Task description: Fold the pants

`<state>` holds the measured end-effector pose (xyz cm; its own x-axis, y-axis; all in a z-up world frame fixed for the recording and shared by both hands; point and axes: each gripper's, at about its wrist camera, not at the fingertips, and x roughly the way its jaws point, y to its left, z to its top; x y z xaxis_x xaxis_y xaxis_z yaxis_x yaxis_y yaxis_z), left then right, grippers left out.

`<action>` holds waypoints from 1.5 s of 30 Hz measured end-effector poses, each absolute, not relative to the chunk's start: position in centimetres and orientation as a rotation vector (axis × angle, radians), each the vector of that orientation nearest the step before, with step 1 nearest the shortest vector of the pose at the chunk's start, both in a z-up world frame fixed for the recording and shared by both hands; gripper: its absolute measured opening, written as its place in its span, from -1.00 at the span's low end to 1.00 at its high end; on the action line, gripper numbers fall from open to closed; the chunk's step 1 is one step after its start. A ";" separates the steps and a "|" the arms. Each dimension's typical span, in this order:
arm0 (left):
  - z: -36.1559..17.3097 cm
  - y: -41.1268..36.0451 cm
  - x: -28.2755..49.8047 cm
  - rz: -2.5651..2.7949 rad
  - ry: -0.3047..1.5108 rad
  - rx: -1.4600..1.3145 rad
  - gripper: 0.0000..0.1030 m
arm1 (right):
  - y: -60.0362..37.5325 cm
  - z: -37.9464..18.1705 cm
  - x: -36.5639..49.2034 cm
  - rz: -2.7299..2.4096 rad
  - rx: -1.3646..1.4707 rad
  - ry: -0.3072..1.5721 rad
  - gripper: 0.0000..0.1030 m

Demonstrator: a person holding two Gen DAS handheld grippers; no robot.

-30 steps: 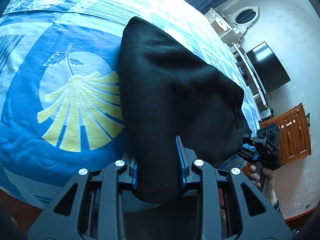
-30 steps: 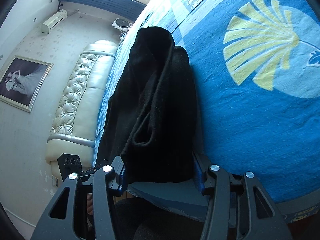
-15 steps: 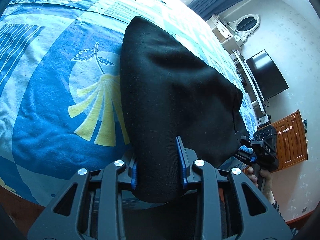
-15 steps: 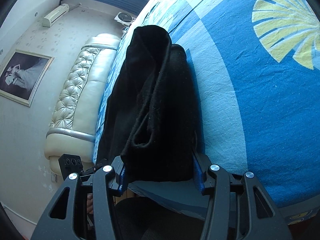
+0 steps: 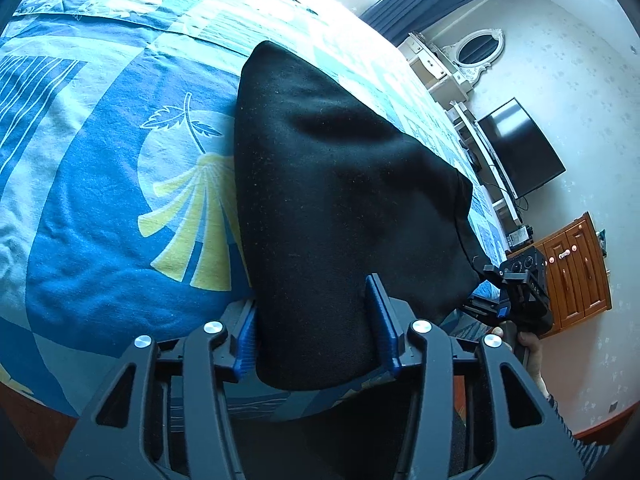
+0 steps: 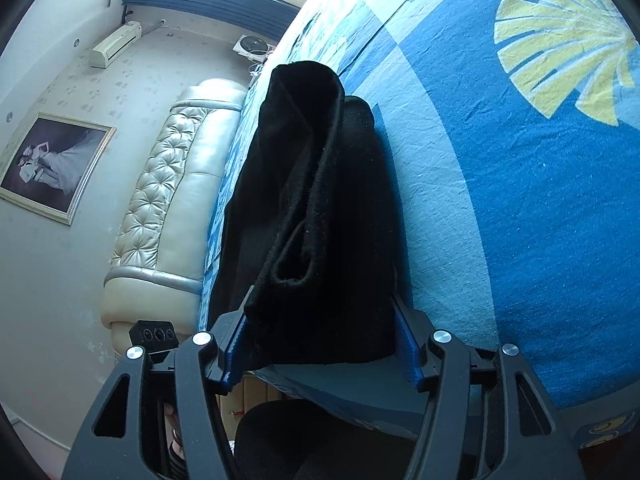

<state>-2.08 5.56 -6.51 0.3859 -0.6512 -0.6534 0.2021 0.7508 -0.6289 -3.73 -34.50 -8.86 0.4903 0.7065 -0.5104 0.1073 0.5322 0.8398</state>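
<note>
The black pants (image 5: 336,200) lie folded in a thick stack on the blue patterned bedspread (image 5: 80,216). My left gripper (image 5: 316,332) is shut on the near end of the stack at the bed's edge. In the right wrist view the pants (image 6: 320,208) show several layers with a rolled hem opening facing me. My right gripper (image 6: 320,340) is shut on the other near corner of the stack. The right gripper also shows in the left wrist view (image 5: 516,292), at the pants' right edge.
The bed edge runs just under both grippers. A padded cream headboard (image 6: 168,208) stands at the left in the right wrist view. A TV (image 5: 520,144) and a wooden cabinet (image 5: 576,268) stand by the far wall.
Both grippers have carried the held pants sideways across the bedspread: the yellow shell pattern has shifted under the pants. The grip on the pants is unchanged.
</note>
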 end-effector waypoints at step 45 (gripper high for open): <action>-4.5 5.1 18.4 -0.498 1.059 -0.457 -0.53 | -32.9 -7.2 14.6 0.535 0.916 0.927 -0.27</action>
